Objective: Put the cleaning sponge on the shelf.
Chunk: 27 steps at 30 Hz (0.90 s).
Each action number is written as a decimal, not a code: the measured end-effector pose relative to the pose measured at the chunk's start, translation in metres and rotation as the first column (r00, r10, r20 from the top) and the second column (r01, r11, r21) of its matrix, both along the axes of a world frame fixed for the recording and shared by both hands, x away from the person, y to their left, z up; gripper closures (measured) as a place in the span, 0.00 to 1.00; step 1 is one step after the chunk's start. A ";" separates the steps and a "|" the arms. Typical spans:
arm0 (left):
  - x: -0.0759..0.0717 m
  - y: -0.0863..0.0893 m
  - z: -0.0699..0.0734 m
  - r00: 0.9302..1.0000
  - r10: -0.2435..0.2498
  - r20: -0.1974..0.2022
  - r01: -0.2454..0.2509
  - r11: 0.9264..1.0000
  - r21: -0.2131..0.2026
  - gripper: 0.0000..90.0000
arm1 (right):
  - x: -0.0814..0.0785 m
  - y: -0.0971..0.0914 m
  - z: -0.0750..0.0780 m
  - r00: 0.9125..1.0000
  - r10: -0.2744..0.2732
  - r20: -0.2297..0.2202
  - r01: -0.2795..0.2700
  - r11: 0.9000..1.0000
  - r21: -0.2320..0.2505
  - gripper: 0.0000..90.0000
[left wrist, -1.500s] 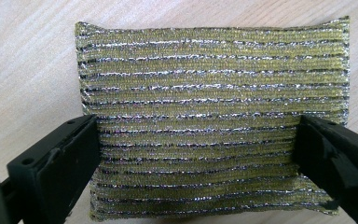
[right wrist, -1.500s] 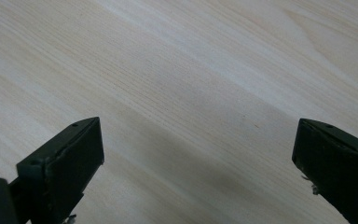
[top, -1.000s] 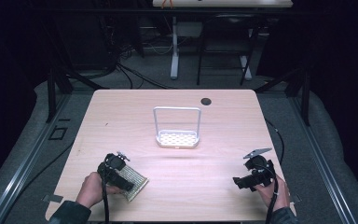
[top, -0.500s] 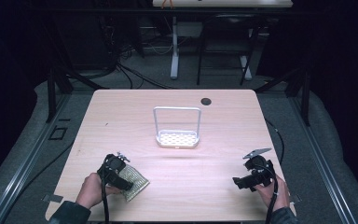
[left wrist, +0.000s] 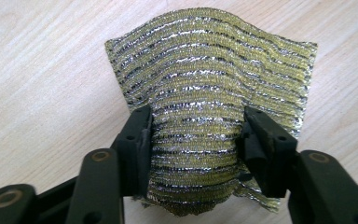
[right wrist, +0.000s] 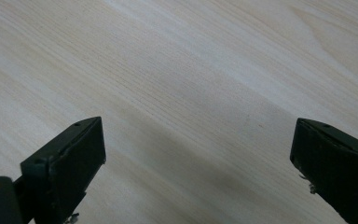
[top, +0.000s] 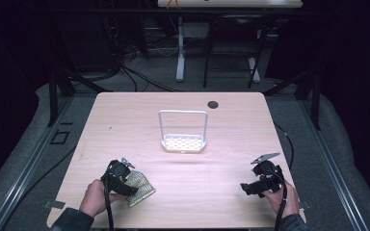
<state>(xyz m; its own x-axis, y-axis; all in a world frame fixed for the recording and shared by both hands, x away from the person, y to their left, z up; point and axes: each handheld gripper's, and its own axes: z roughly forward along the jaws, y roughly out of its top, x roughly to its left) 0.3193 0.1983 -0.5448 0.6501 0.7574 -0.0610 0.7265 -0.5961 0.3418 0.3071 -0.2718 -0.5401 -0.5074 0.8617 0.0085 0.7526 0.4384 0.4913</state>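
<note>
1. The left gripper [left wrist: 195,135] has its jaws squeezed in on a scrubbing cloth [left wrist: 214,98], a gold and silver metallic mesh thing with striped ridges. The cloth bulges up between the two jaws, so it's clearly pinched from both sides.
2. From the high view, that left gripper [top: 125,185] sits at the near left part of the wooden table [top: 125,125], with the cloth [top: 142,188] fanning out to its right and lying on the tabletop.
3. The right gripper [right wrist: 196,154] has its jaws spread wide with just bare wood grain between them, nothing held.
4. In the high view the right gripper [top: 250,186] is at the near right of the table, well apart from the left one, held in the person's right hand [top: 282,198].
5. Mid table there's a small white rack [top: 183,142] with a perforated base and a tall wire loop standing upright.
6. Small dark round hole [top: 213,104] near the far edge of the table.
</note>
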 end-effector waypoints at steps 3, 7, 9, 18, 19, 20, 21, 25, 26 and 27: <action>-0.001 0.000 0.000 1.000 -0.003 0.007 0.003 1.000 -0.012 0.58 | 0.000 -0.001 0.000 1.000 0.002 -0.002 -0.002 1.000 -0.001 0.03; -0.003 0.000 0.002 1.000 0.001 0.014 0.000 1.000 -0.028 0.61 | 0.000 -0.001 0.000 1.000 0.002 0.006 -0.002 1.000 -0.002 0.03; -0.004 0.000 0.003 1.000 -0.001 0.015 0.001 0.999 -0.032 0.61 | 0.000 -0.001 0.000 1.000 -0.002 0.005 0.002 1.000 0.001 0.03; -0.007 0.001 0.010 0.999 -0.001 0.047 0.003 0.999 -0.050 0.61 | 0.000 -0.002 0.000 1.000 -0.004 0.010 0.004 1.000 0.006 0.04; -0.007 0.001 0.010 0.999 0.002 0.050 0.001 0.998 -0.059 0.60 | 0.000 -0.002 0.000 1.000 -0.003 0.009 0.003 1.000 0.007 0.04; -0.007 0.001 0.011 0.999 0.001 0.050 0.002 0.998 -0.064 0.61 | 0.000 -0.002 0.000 1.000 -0.002 0.009 0.002 1.000 0.007 0.04; -0.007 0.001 0.012 0.999 0.001 0.054 0.003 0.998 -0.068 0.60 | 0.000 -0.002 0.001 1.000 -0.003 0.005 0.003 1.000 0.002 0.04; -0.008 0.001 0.016 0.998 0.002 0.069 0.004 0.996 -0.091 0.60 | 0.000 -0.001 0.000 1.000 -0.001 0.005 0.001 1.000 0.004 0.04; -0.008 0.001 0.016 0.997 0.002 0.072 0.005 0.996 -0.089 0.60 | 0.000 -0.001 0.000 1.000 0.000 0.003 0.000 1.000 0.004 0.04; -0.009 0.001 0.018 0.997 0.003 0.073 0.004 0.995 -0.100 0.60 | 0.000 -0.001 0.000 1.000 -0.001 0.005 0.001 1.000 0.004 0.04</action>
<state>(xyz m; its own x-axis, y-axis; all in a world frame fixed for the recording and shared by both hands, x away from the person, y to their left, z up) 0.3108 0.1995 -0.5273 0.6562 0.7493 -0.0893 0.6971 -0.5566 0.4519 0.3071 -0.2731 -0.5402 -0.5066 0.8621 0.0096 0.7506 0.4356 0.4968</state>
